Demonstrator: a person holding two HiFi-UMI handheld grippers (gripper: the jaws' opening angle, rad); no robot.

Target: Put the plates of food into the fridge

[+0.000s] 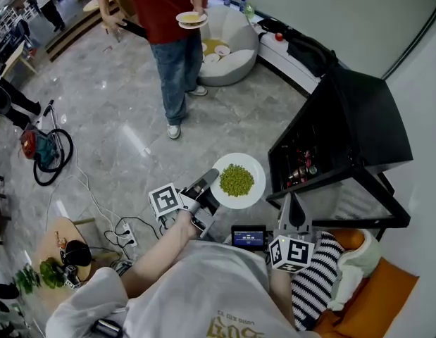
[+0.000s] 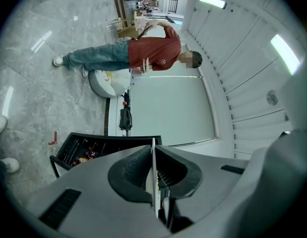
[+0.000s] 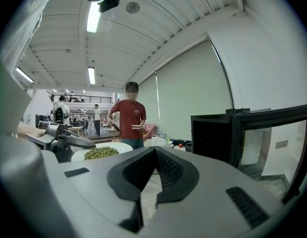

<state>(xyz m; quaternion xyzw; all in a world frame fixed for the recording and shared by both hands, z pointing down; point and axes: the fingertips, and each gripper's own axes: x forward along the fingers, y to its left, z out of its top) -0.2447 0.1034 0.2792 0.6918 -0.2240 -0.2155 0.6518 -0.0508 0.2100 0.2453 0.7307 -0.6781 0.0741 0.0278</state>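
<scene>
A white plate of green peas (image 1: 237, 182) is held level above the floor, and my left gripper (image 1: 209, 183) is shut on its near rim. In the left gripper view the rim shows as a thin white edge (image 2: 153, 170) clamped in my left gripper (image 2: 153, 155). The black fridge (image 1: 344, 118) stands just right of the plate, with its glass door (image 1: 362, 201) swung open. My right gripper (image 1: 294, 201) points at the fridge front, shut and holding nothing. The right gripper view shows that gripper (image 3: 154, 152), the plate (image 3: 101, 151) to its left and the fridge (image 3: 217, 133) to its right.
A person in a red shirt (image 1: 168, 20) stands ahead holding another plate of food (image 1: 191, 18). A white round seat (image 1: 232, 51) behind holds small plates. Cables and a power strip (image 1: 126, 238) lie on the floor at left. An orange cushion (image 1: 376, 294) is at bottom right.
</scene>
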